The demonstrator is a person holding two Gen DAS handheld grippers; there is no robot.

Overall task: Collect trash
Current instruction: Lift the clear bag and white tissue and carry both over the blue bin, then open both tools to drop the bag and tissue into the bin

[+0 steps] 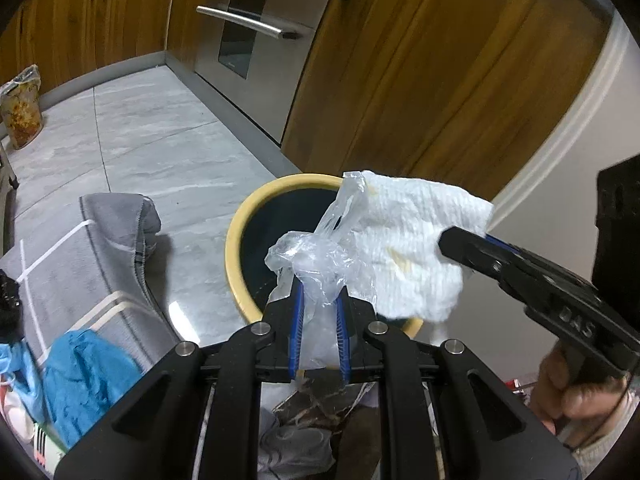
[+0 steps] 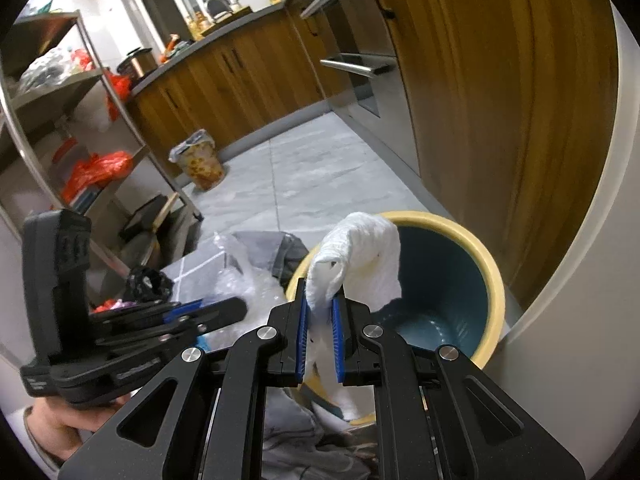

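A round bin with a yellow rim [image 1: 236,232] and dark blue inside stands on the floor; it also shows in the right wrist view [image 2: 494,280]. My left gripper [image 1: 320,300] is shut on a crumpled clear plastic bag [image 1: 308,256], held over the bin's near rim. My right gripper [image 2: 320,300] is shut on a white paper towel [image 2: 360,256], held above the bin's left rim. In the left wrist view the right gripper [image 1: 452,240] comes in from the right, holding the towel [image 1: 404,240] beside the bag. The left gripper's tip [image 2: 236,306] shows at the left in the right wrist view, with the bag [image 2: 240,276].
A grey cloth-covered surface with white lines [image 1: 80,264] lies left of the bin, with a blue cloth [image 1: 84,372] on it. Wooden cabinets [image 1: 440,80] and a steel oven [image 1: 248,40] stand behind. A second lined bin [image 2: 198,164] and a metal shelf rack [image 2: 60,128] stand farther left.
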